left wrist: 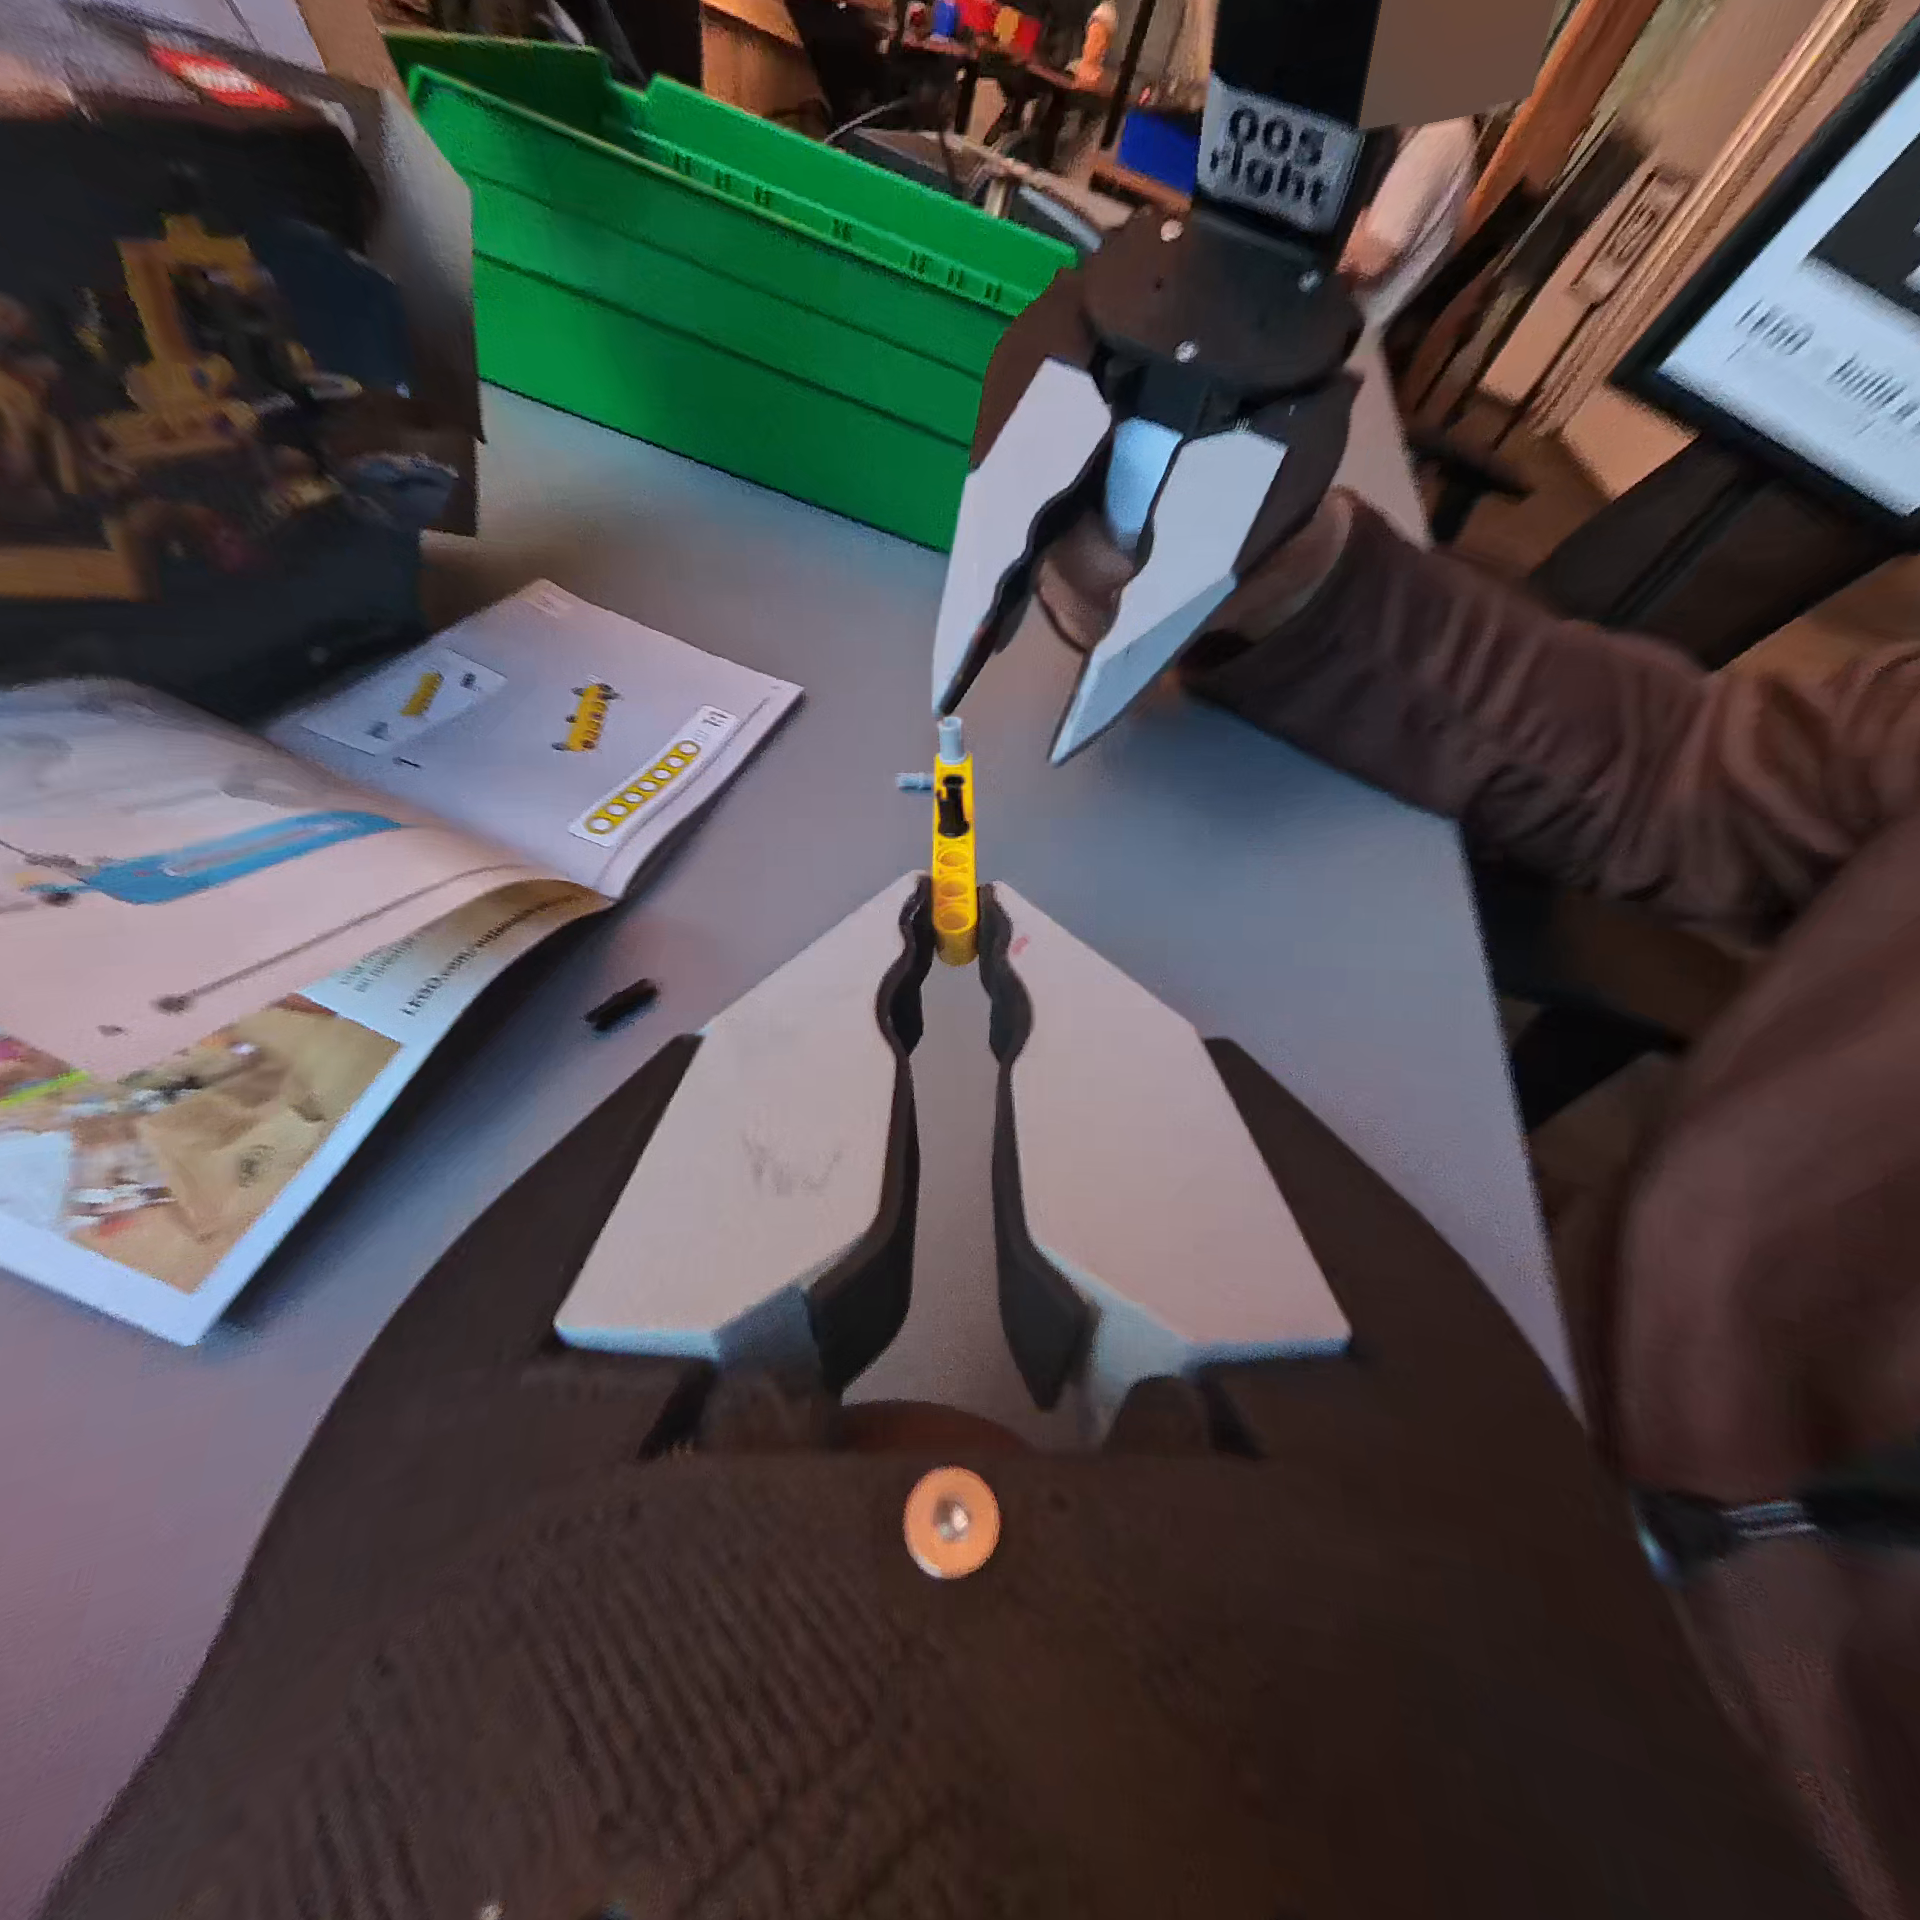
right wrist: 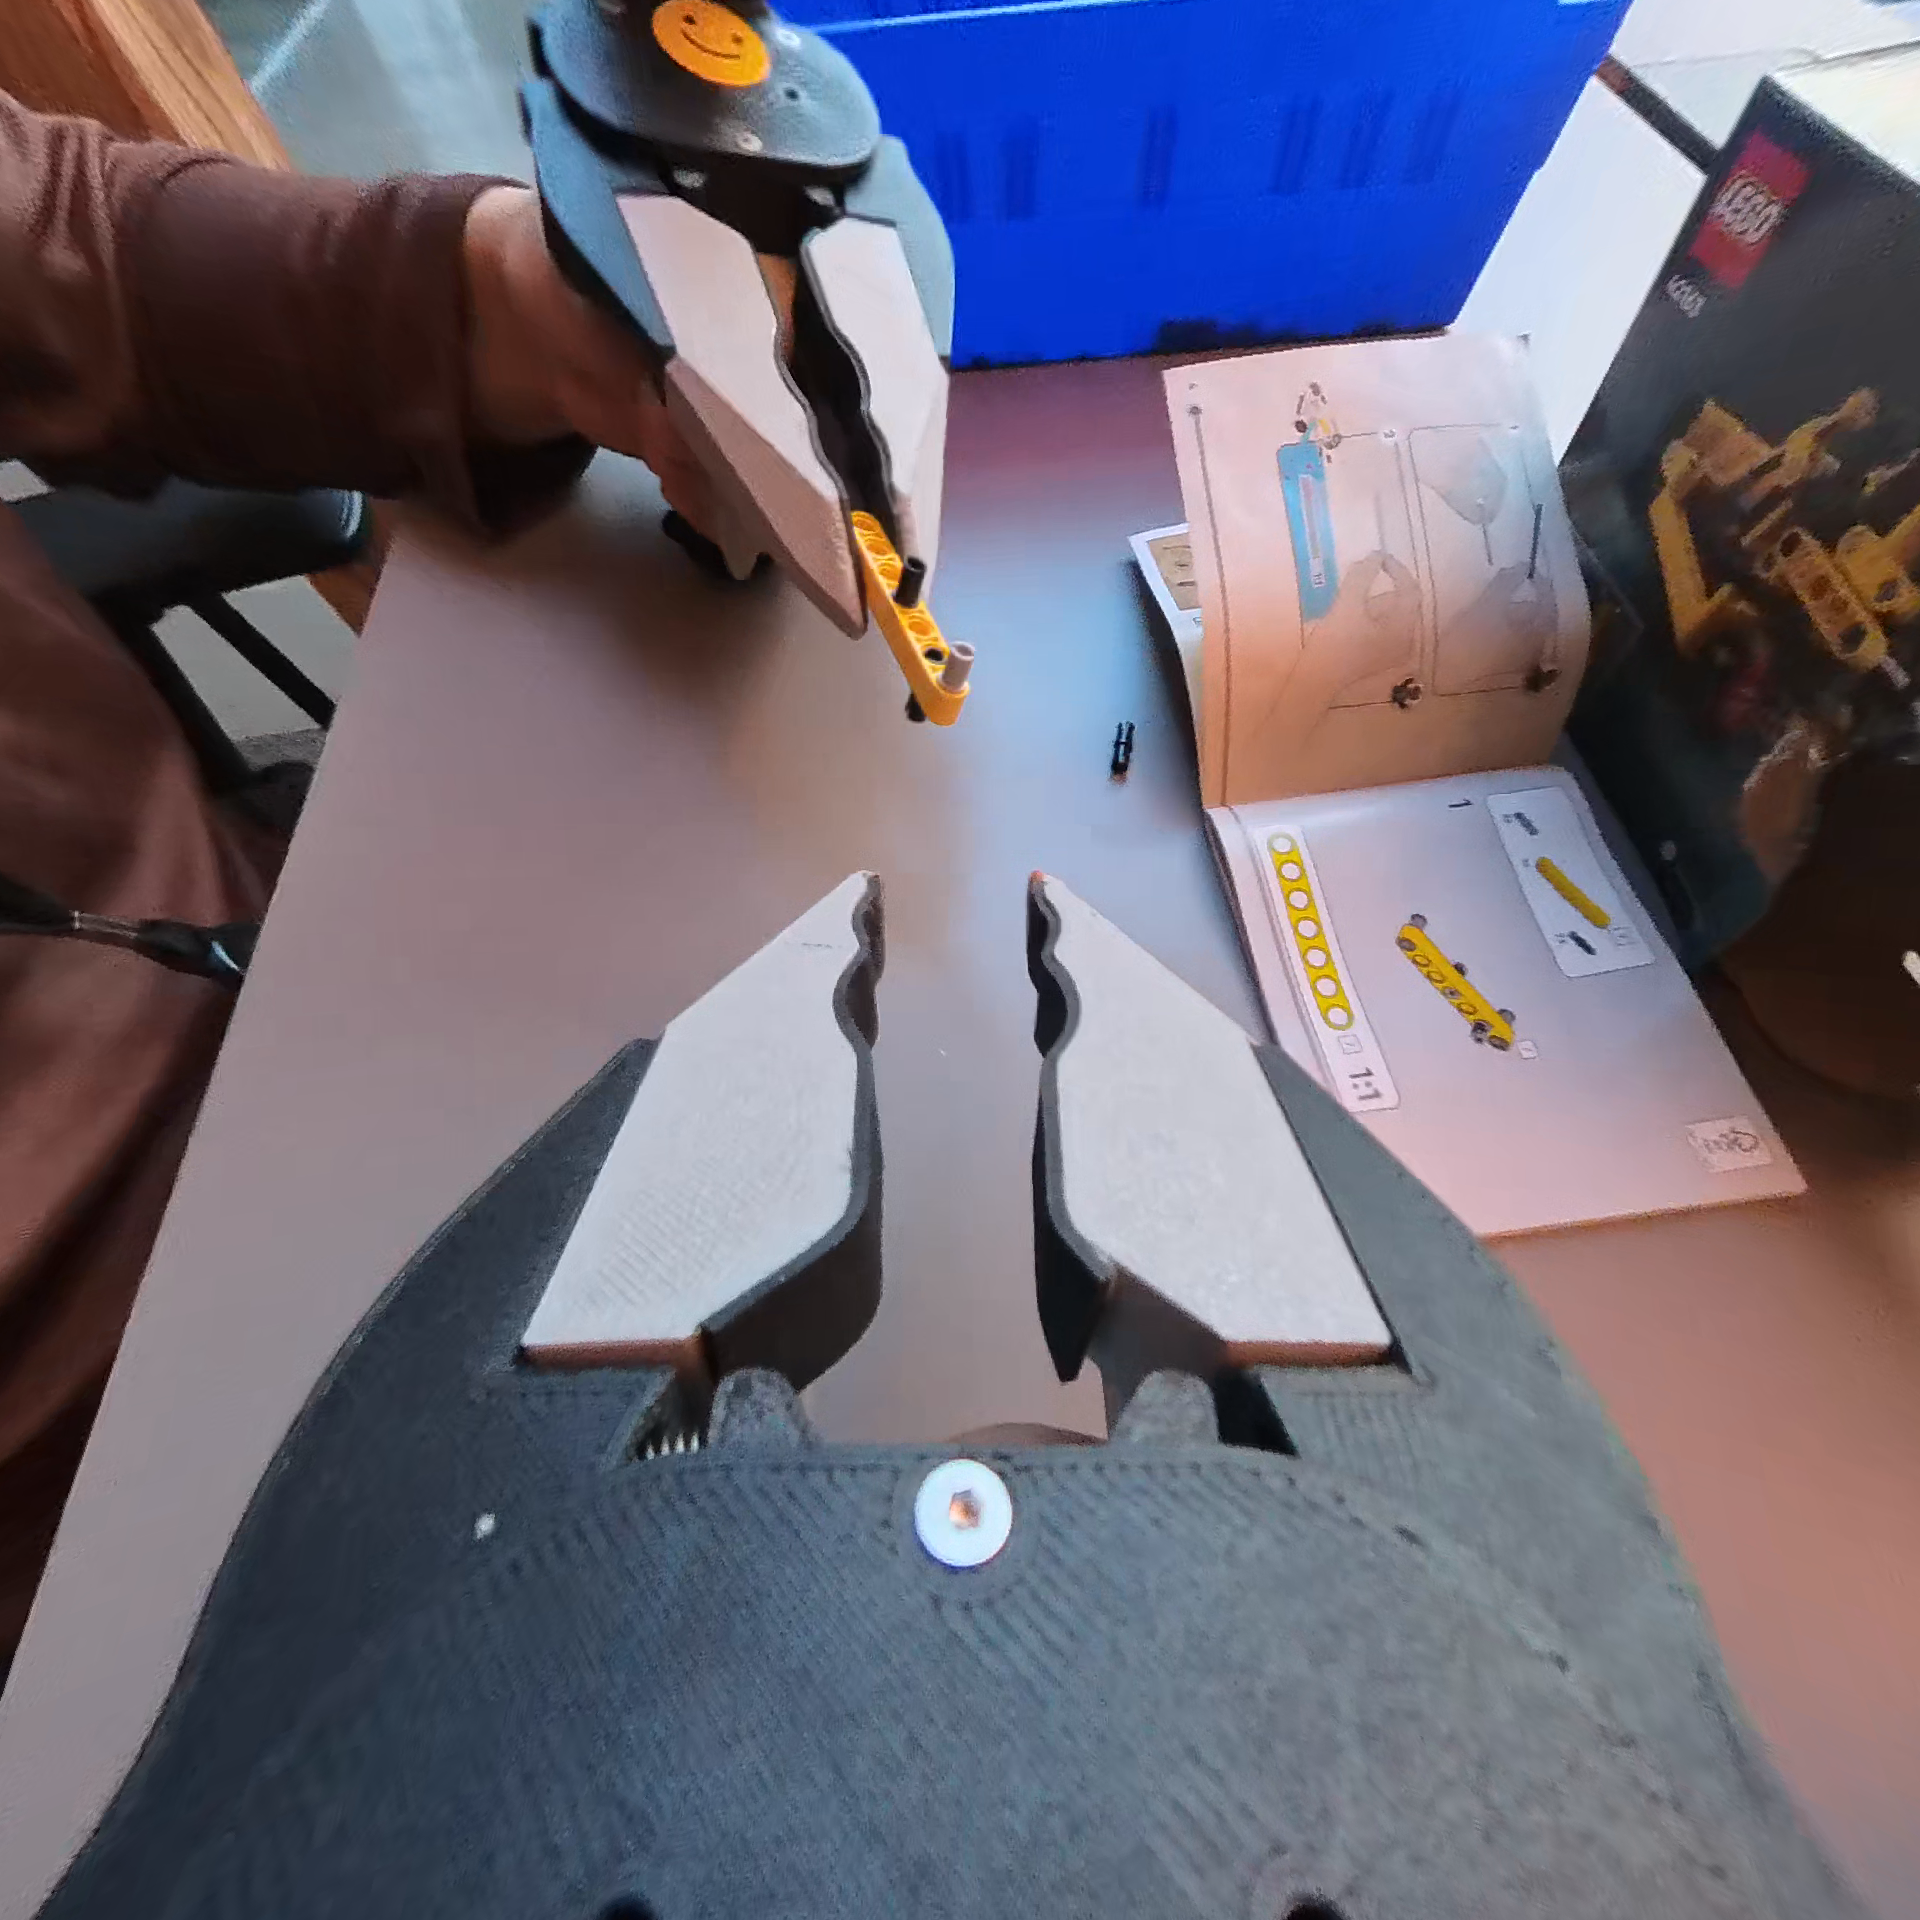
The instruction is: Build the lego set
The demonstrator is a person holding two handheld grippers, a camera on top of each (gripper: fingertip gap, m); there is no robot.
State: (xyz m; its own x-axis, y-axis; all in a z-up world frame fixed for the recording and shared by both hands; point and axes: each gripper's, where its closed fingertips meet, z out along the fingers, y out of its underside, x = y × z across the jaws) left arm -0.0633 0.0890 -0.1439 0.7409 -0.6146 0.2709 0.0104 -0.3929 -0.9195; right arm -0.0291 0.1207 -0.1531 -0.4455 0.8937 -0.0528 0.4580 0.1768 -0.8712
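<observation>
My left gripper (left wrist: pixel 954 902) is shut on one end of a yellow beam with holes (left wrist: pixel 953 852); it also shows in the right wrist view (right wrist: pixel 914 623). The beam carries a black pin (left wrist: pixel 950 810) in one hole and a grey pin (left wrist: pixel 949 736) at its free end. My right gripper (right wrist: pixel 956 883) is open and empty above the table; in the left wrist view it (left wrist: pixel 1003 717) hangs just beyond the beam's free end. A loose black pin (right wrist: pixel 1121 748) lies on the table beside the booklet; it also shows in the left wrist view (left wrist: pixel 621 1004).
An open instruction booklet (right wrist: pixel 1455 935) lies on the grey table (right wrist: pixel 623 935), with the set's box (right wrist: pixel 1766 520) behind it. A green bin (left wrist: pixel 727 312) and a blue bin (right wrist: pixel 1195 177) stand at the table's far sides. A person's brown sleeves (left wrist: pixel 1558 707) reach in. Left tips to right tips: about 6 centimetres.
</observation>
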